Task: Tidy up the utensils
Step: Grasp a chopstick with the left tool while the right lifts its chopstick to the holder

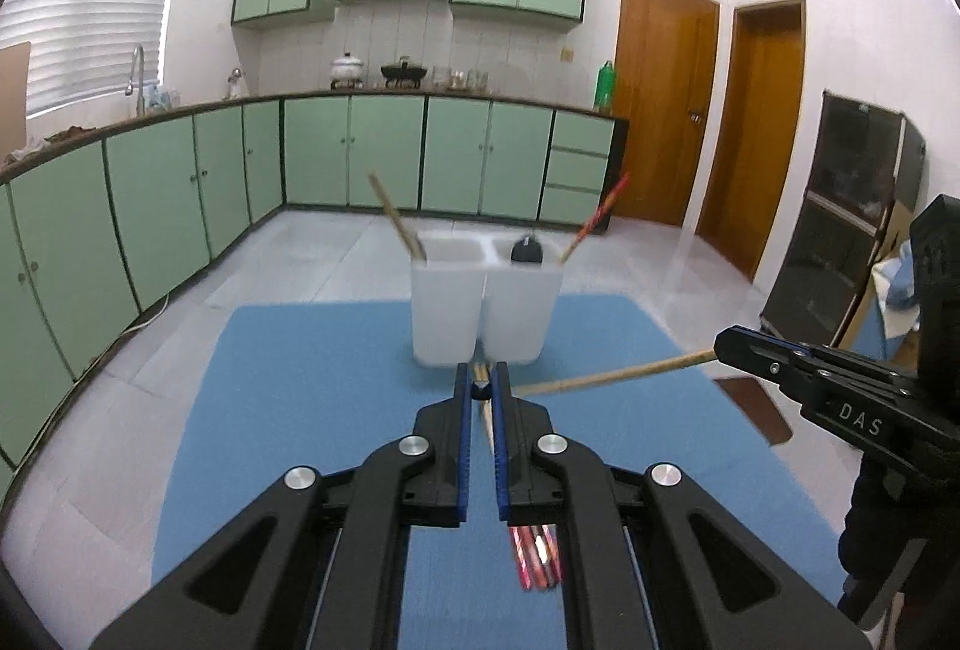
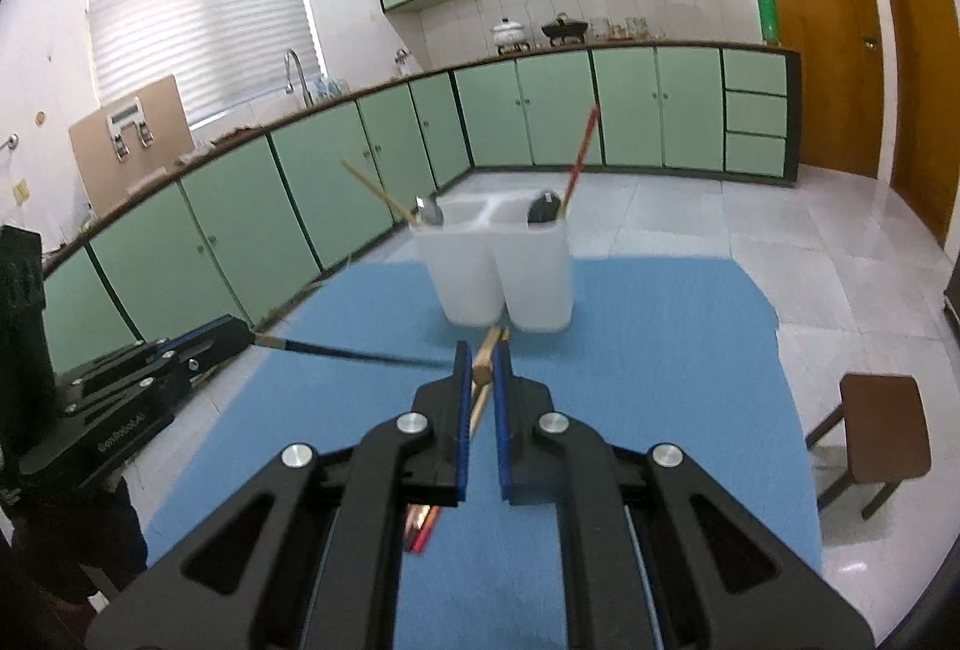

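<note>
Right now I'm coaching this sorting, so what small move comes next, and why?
Probably carry one stick forward over the white holder and tip it in. The left gripper is shut on a dark-tipped chopstick, the right gripper on a wooden chopstick, both short of the rim.

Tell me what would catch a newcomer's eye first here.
Likely the white two-compartment holder at the far edge of the blue mat, chopsticks leaning out of it. Next, each gripper is clamped on a utensil: the left gripper on a dark-handled one, the right gripper on a wooden chopstick.
</note>
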Available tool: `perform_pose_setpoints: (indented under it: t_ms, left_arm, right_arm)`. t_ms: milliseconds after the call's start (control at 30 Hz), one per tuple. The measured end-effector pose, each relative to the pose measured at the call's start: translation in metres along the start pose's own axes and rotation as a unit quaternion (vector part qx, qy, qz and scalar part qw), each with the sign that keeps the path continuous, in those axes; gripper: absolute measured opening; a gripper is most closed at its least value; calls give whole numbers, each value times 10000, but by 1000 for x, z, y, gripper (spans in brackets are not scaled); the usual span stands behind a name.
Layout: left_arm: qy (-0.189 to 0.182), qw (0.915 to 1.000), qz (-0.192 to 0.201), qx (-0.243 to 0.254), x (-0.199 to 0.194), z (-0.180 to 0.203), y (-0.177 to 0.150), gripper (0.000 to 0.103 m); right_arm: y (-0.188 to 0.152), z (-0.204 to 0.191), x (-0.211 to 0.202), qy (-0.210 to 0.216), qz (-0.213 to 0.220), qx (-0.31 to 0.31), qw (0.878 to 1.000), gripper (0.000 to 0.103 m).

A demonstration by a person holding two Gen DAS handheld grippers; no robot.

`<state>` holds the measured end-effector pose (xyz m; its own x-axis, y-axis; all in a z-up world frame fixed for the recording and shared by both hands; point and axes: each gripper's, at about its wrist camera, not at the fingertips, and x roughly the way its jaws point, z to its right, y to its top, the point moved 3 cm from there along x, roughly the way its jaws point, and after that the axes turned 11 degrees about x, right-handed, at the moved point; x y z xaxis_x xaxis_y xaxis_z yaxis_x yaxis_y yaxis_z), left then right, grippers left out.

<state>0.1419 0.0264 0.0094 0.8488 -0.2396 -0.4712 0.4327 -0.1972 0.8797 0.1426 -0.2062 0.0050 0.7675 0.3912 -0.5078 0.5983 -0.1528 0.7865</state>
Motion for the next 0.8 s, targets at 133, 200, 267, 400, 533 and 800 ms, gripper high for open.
perform_pose_setpoints:
  t_ms: [133,200,267,400,533,800]
  left_arm:
    - [-46,9998,207,-10,0,-5,19,6]
    - [-91,9995,300,-28,4,-9,30,6]
    - [-130,9993,361,-32,7,-12,40,6]
    - [-224,9987,468,-19,14,-15,57,6]
    - [-250,9979,602,41,18,-16,75,6]
    - [-155,9939,1069,218,25,-23,130,6]
  right_arm:
    - [25,-3,-3,155,103,-36,9998,6]
    - [38,-5,-3,219,135,-64,9996,6]
    - [51,-6,-1,247,153,-103,9995,6]
    - [79,-11,3,295,219,-206,9991,6]
    - [107,-13,8,306,299,-271,9987,6]
    - [178,-22,13,282,898,-430,9946,6]
